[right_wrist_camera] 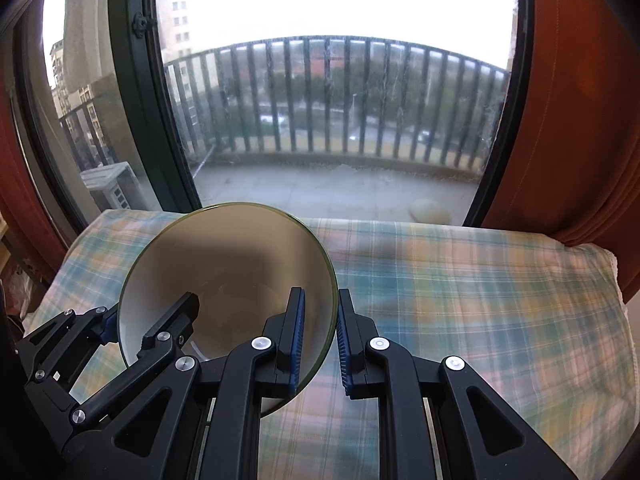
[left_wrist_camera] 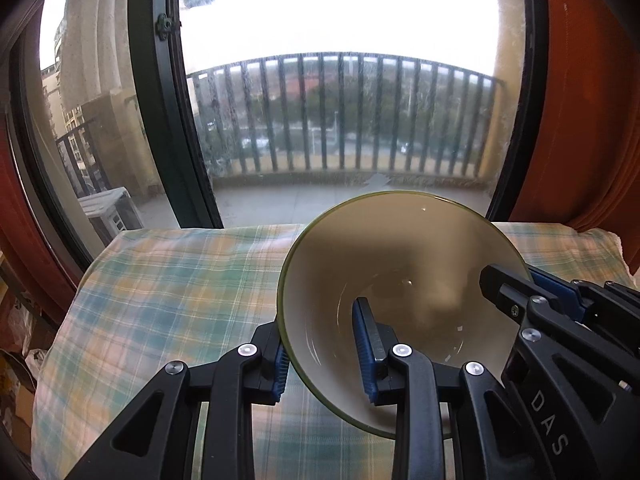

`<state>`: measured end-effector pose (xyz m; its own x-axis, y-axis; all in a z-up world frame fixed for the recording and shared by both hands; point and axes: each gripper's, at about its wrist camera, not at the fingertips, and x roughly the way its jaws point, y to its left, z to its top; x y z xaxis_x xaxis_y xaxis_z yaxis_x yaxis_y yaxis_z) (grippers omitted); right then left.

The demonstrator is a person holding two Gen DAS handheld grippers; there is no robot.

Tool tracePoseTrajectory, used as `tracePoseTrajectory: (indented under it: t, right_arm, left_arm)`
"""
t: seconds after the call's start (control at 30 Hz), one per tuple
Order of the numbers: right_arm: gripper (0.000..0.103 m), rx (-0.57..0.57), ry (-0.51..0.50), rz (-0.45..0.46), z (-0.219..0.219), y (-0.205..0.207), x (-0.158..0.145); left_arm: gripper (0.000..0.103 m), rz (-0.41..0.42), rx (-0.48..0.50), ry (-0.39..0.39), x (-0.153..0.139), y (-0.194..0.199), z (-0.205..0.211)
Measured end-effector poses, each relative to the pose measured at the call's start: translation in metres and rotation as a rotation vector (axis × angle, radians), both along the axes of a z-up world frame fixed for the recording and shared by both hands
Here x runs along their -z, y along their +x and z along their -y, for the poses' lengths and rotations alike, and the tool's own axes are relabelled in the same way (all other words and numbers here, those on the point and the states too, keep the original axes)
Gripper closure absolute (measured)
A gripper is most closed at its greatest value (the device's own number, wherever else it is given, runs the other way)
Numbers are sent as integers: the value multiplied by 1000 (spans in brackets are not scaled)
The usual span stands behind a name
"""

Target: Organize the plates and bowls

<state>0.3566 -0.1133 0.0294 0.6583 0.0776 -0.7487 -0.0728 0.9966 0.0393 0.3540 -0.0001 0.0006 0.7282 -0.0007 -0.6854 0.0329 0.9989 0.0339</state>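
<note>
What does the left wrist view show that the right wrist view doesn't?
Left wrist only: nothing distinct beyond its own angle on the scene.

Right wrist only: a pale rounded object on the balcony floor.

Both: the bowl, with the left hand-held gripper and right hand-held gripper each shut on opposite sides of its rim, above the plaid cloth, with the balcony railing outside.

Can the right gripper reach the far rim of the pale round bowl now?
Probably not: the right gripper is already shut on the near wall of the pale round bowl, as is the left gripper, so it would have to let go first.
</note>
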Motion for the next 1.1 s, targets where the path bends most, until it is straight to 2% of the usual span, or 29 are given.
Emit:
tracePoseTrajectory:
  t: [0.67,1.1]
  right_arm:
    - [85,-13,-3,31,11,-77,-9]
    - [85,-1,21,26,24,-155,-5]
  left_arm:
    - [76,17,23,-7,-3,-69,0]
    - [76,39,45,16,3,-145,13]
